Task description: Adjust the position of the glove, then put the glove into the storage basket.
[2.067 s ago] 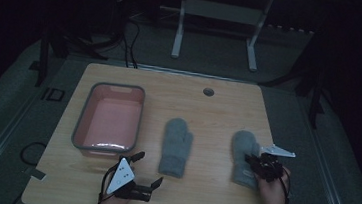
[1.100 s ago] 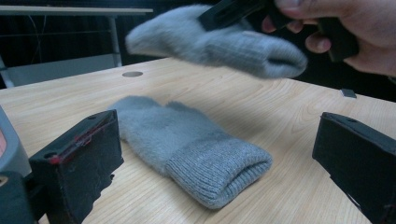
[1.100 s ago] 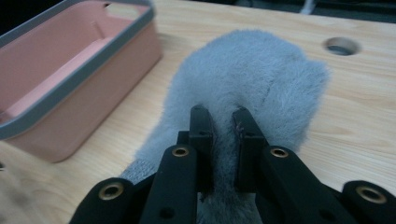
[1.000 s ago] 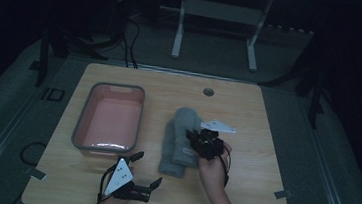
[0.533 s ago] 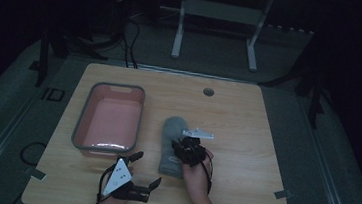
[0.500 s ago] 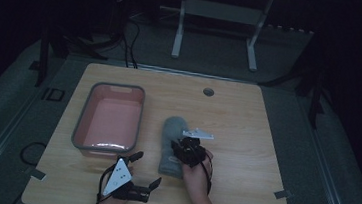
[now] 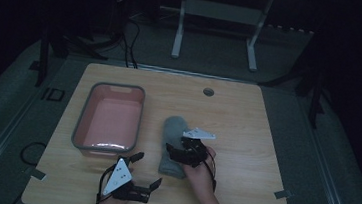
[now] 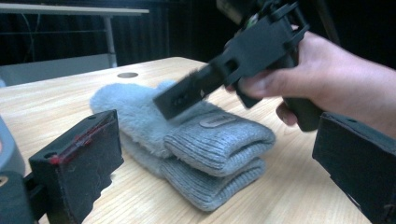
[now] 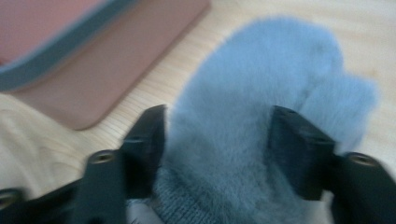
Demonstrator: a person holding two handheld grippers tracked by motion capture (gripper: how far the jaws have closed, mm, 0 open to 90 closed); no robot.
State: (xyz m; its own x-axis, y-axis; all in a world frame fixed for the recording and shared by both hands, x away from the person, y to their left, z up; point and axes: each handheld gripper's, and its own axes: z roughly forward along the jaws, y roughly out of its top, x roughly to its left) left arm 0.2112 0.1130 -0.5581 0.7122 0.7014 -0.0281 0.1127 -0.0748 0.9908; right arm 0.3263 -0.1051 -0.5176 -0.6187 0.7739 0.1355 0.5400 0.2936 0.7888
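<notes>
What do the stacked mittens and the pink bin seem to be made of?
Mittens: probably synthetic fleece or faux fur, from the fuzzy grey-blue pile, with ribbed knit cuffs and a small sewn patch. Bin: probably moulded plastic, smooth matte pink inside with a grey rim, though the dim light leaves it open.

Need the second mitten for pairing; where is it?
In the left gripper view, the upper mitten lies stacked on the lower mitten, mid-table right of the pink tub.

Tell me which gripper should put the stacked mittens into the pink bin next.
Right, probably. The right gripper sits over the stacked mittens, its open jaws straddling the top mitten. The left gripper waits open near the table's front edge, holding nothing, though nearer the pink bin.
</notes>
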